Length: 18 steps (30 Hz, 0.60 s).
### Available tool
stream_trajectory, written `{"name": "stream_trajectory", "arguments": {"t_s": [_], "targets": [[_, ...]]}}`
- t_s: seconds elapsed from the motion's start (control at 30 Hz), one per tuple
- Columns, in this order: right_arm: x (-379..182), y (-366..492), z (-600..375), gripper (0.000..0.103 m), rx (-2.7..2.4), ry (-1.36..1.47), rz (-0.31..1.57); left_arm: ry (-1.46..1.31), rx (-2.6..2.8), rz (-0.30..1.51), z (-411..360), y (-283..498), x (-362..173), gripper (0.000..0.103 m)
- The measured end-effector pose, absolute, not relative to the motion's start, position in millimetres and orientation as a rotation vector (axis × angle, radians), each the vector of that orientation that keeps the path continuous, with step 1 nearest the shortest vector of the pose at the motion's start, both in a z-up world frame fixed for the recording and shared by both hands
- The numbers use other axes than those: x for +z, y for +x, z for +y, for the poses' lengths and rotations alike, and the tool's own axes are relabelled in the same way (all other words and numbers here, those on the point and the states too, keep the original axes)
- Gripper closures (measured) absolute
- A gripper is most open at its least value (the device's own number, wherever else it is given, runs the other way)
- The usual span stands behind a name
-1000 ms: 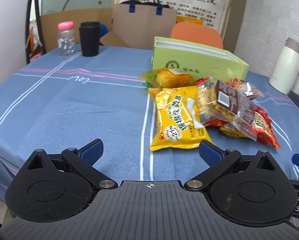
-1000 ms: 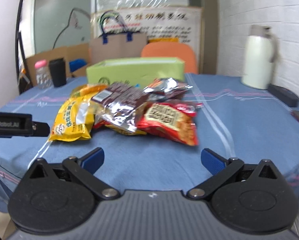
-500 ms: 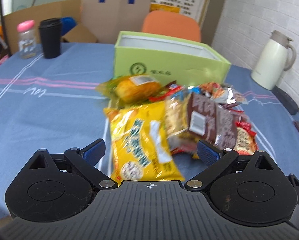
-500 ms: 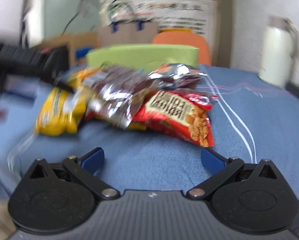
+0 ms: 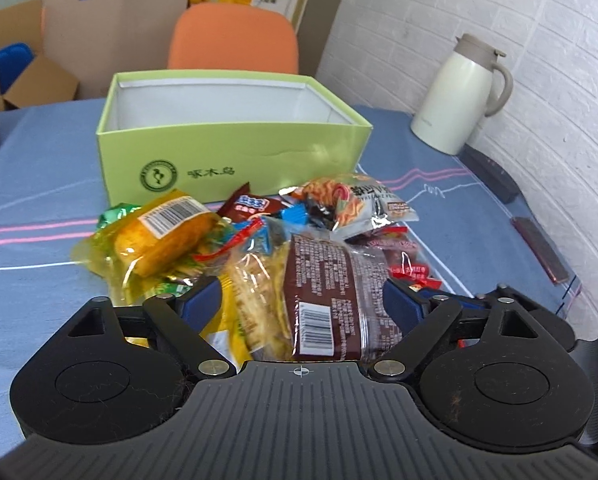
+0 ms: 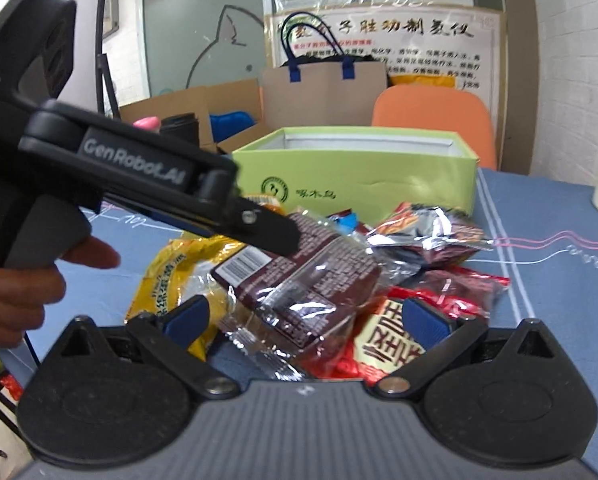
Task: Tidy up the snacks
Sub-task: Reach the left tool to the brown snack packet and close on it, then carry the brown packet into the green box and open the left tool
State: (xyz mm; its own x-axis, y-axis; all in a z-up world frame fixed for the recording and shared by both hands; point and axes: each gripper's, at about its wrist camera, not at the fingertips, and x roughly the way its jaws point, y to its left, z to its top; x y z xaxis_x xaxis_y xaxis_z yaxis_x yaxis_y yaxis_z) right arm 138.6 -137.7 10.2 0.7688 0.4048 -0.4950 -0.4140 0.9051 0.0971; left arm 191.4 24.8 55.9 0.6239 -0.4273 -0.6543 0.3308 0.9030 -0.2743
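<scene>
We found the left gripper (image 5: 301, 300) closing around the brown packet (image 5: 323, 296) atop the snack pile (image 6: 319, 272), just before the green box's (image 5: 235, 140) near wall at the table's (image 5: 31, 152) middle; pads not yet pressing. The right gripper (image 6: 305, 320) stood wide, empty. Next, we judged, a firm pinch and a lift over that wall.

A blue-clothed table (image 5: 479, 220) carries a green box (image 5: 235, 152), snack packets (image 5: 319, 280) (heaped) and a jug (image 5: 455, 100).

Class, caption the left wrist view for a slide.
Left gripper closing around a brown snack packet before an open green box.
</scene>
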Motion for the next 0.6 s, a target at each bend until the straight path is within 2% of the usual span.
{"name": "stream_trajectory", "arguments": {"t_s": [0.23,0.27,0.33,0.37,0.4,0.43,0.6], "targets": [[5,146,-133,0.001,0.435,-0.015,0.529,-0.139,-0.460,0.819,18,199,46,0.047],[4,147,-131,0.001,0.433,-0.017,0.527,-0.143,-0.463,0.825,18,200,43,0.054],[4,148,-128,0.003,0.428,-0.025,0.524,-0.147,-0.461,0.823,17,198,39,0.057],[6,145,-127,0.009,0.424,-0.034,0.519,-0.144,-0.460,0.816,18,196,39,0.061],[9,144,-127,0.018,0.435,-0.035,0.511,-0.147,-0.457,0.811,20,194,40,0.072],[13,144,-127,0.028,0.444,-0.017,0.510,-0.150,-0.451,0.805,22,191,42,0.073],[25,145,-114,0.028,0.485,-0.019,0.474,-0.180,-0.387,0.762,38,184,57,0.073]]}}
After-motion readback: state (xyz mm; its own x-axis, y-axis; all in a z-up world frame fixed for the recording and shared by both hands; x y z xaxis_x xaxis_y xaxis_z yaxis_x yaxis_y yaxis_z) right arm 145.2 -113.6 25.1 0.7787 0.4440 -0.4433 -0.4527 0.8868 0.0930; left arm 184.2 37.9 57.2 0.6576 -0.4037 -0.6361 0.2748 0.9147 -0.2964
